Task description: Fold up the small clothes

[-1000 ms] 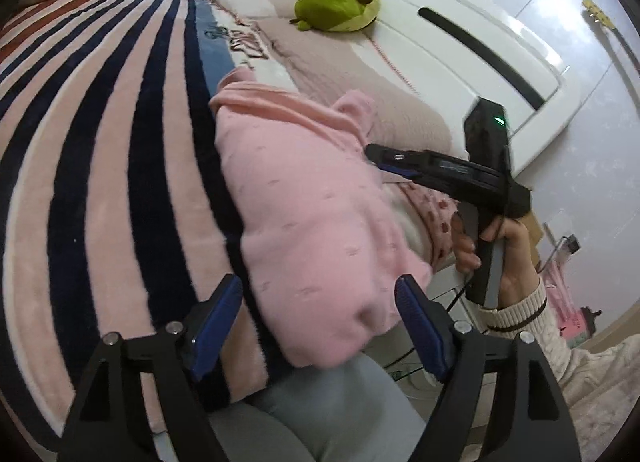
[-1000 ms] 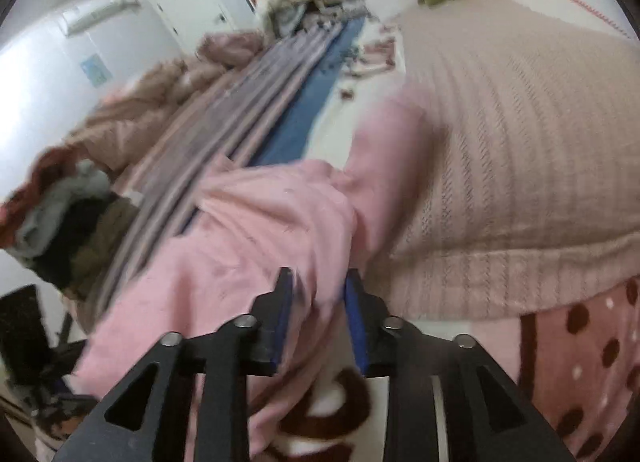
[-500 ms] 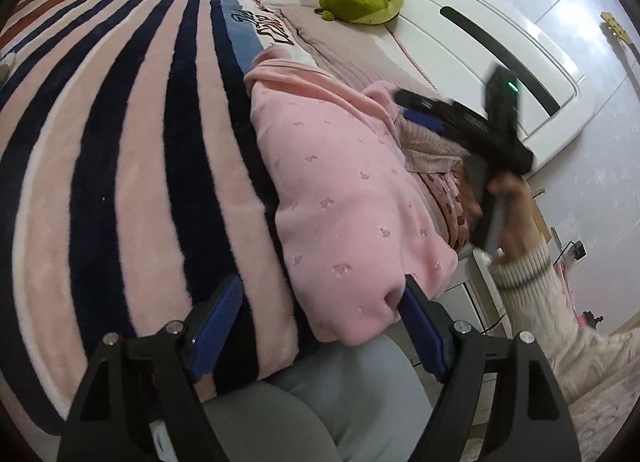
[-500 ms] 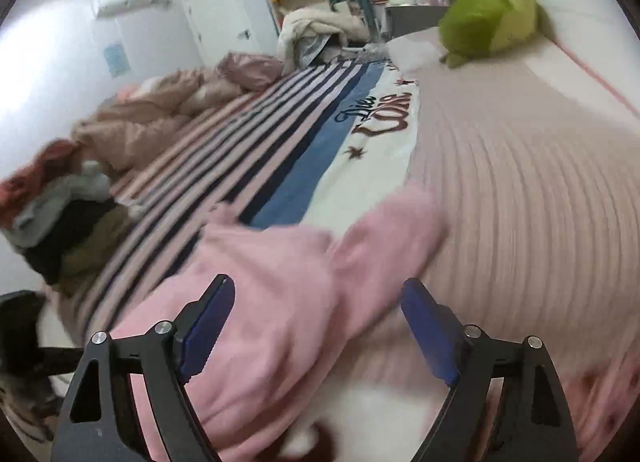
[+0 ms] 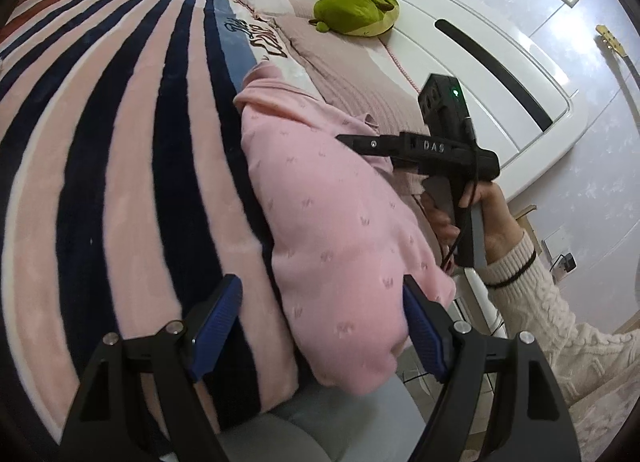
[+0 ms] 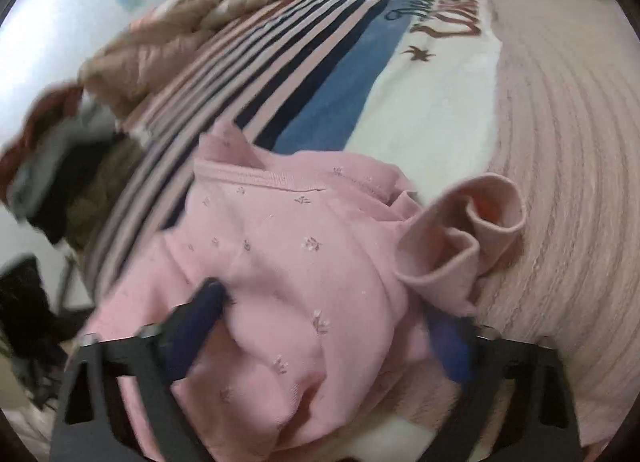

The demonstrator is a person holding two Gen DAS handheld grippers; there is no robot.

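A small pink garment [image 5: 332, 222] with tiny flower marks lies folded along the near edge of the bed. My left gripper [image 5: 320, 326] is open, its blue pads either side of the garment's near end, holding nothing. My right gripper [image 6: 324, 326] is open and low over the garment [image 6: 280, 246], with bunched cloth between its spread fingers. A rolled cuff [image 6: 476, 230] lies just right of it. The right gripper also shows in the left wrist view [image 5: 352, 139], above the garment's far part.
The bed carries a pink, navy and blue striped blanket [image 5: 120, 150] and a ribbed pink cover [image 6: 568, 150]. A green plush toy [image 5: 356, 12] sits by the white headboard [image 5: 480, 54]. A pile of clothes [image 6: 68, 166] lies at the far left.
My right gripper opened from shut a second ago and has come down onto the garment. The left gripper stayed open and shifted slightly along the bed edge.
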